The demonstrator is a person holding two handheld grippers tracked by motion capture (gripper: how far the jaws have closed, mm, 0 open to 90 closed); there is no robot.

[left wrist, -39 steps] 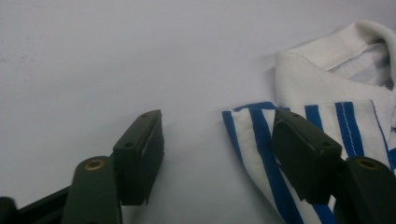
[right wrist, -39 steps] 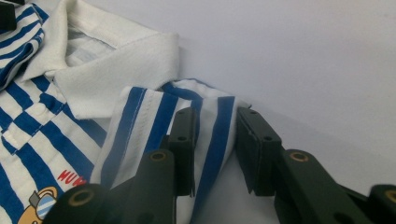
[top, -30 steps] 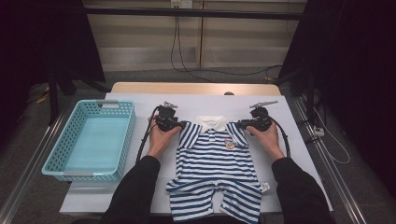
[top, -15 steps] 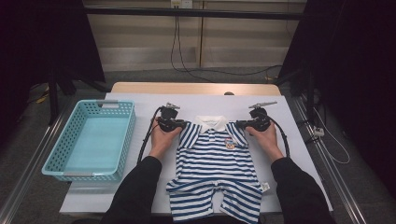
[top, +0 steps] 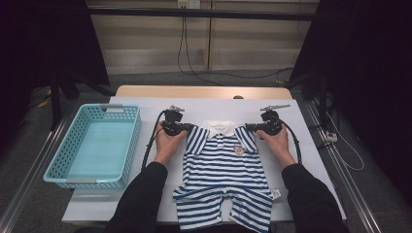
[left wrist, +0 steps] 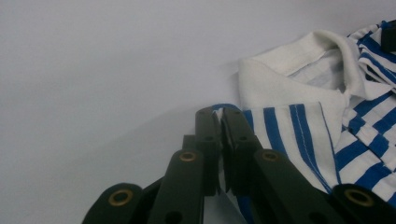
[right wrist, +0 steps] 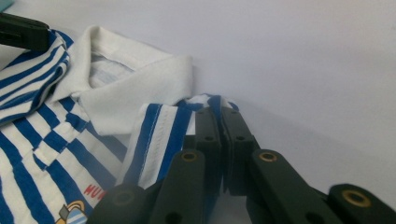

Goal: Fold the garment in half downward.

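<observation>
A blue-and-white striped baby romper (top: pixel 221 174) with a white collar (top: pixel 219 128) lies flat on the white sheet, its legs toward the person. My left gripper (top: pixel 190 129) is at the romper's left shoulder. In the left gripper view its jaws (left wrist: pixel 218 114) have just been closing and now pinch the striped shoulder edge (left wrist: pixel 280 126). At the opposite shoulder my right gripper (top: pixel 248 128) has also just been closing. In the right gripper view it (right wrist: pixel 219 112) is shut on the striped fabric (right wrist: pixel 163 126) next to the collar (right wrist: pixel 140 84).
A light blue plastic basket (top: pixel 58 162) stands on the left of the table. The white sheet (top: pixel 223 104) covers the table beyond the collar. Black cables trail from both grippers. Dark curtains flank the table.
Both hands have kept their place at the romper's shoulders and the romper has not shifted. The high view is too small to show the jaws' movement.
</observation>
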